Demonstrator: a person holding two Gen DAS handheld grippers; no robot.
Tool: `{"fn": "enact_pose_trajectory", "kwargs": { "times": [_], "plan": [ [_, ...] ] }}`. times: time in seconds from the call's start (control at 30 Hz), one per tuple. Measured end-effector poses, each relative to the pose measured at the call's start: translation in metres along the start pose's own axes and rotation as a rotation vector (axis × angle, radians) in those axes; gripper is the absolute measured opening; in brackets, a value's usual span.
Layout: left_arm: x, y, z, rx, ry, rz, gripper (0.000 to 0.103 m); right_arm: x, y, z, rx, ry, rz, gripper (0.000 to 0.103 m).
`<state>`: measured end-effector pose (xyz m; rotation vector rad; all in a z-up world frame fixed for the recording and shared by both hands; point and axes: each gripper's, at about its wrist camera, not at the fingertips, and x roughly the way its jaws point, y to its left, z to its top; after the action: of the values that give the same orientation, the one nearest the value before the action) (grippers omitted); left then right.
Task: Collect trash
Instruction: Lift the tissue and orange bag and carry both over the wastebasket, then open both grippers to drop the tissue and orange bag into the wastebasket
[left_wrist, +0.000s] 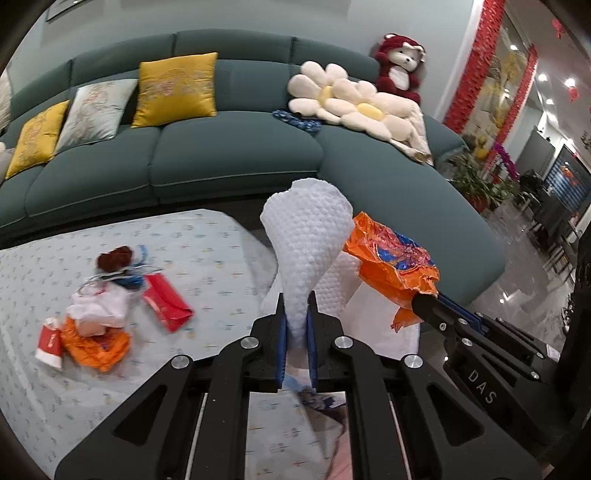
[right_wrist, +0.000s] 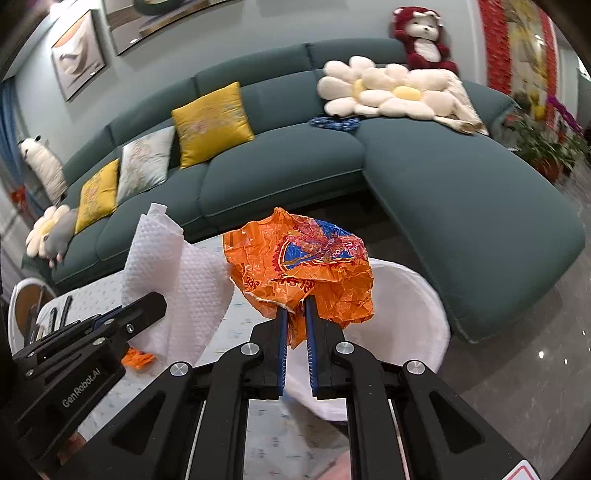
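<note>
The left gripper (left_wrist: 297, 314) has its two blue-lined jaws pressed close together, and they pinch the bottom of a bumpy white paper towel (left_wrist: 310, 240) that stands up like a cone. The right gripper (right_wrist: 295, 314) is almost closed too, and it pinches a crinkled orange snack wrapper (right_wrist: 306, 273) with a bit of blue and red on it. The two grippers are near each other, side by side, so each one shows in the other's camera. Both pieces of trash are up in the air, above the edge of the table with the light patterned tablecloth (left_wrist: 207, 251). Just behind and under them there is a white bag (right_wrist: 410, 314) with a wide round opening, and it looks like the place where the trash should go. So it seems that two pieces are picked up but not yet dropped in. There is more to do. A small pile of trash (left_wrist: 103, 306) lies farther back on the tablecloth: a red packet (left_wrist: 168, 302), another orange wrapper (left_wrist: 96, 341), some white paper and a small red and white box (left_wrist: 50, 343). A little orange scrap (right_wrist: 137, 358) also lies on the table near the left gripper. Behind it all stands a big dark green sofa (left_wrist: 229, 162) with yellow cushions.
</note>
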<state>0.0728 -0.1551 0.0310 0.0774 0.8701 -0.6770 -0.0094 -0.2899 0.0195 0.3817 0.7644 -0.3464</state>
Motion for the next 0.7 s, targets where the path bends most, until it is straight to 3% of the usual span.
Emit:
{"fn": "enact_pose_trajectory", "kwargs": {
  "times": [0.37, 0.47, 0.6, 0.7],
  "plan": [
    [0.028, -0.044, 0.008, 0.051, 0.022, -0.053, 0.011, 0.008, -0.046, -0.002, 0.047, 0.014, -0.051, 0.011],
    [0.034, -0.052, 0.012, 0.065, 0.020, -0.062, 0.014, 0.011, -0.050, 0.000, 0.047, 0.017, -0.051, 0.018],
    [0.038, -0.055, 0.018, 0.052, 0.013, -0.033, 0.052, 0.014, -0.049, 0.003, 0.046, 0.011, -0.057, 0.029],
    [0.039, -0.051, 0.020, 0.035, 0.004, -0.015, 0.055, 0.016, -0.049, 0.005, 0.053, 0.007, -0.059, 0.032]
  ]
}}
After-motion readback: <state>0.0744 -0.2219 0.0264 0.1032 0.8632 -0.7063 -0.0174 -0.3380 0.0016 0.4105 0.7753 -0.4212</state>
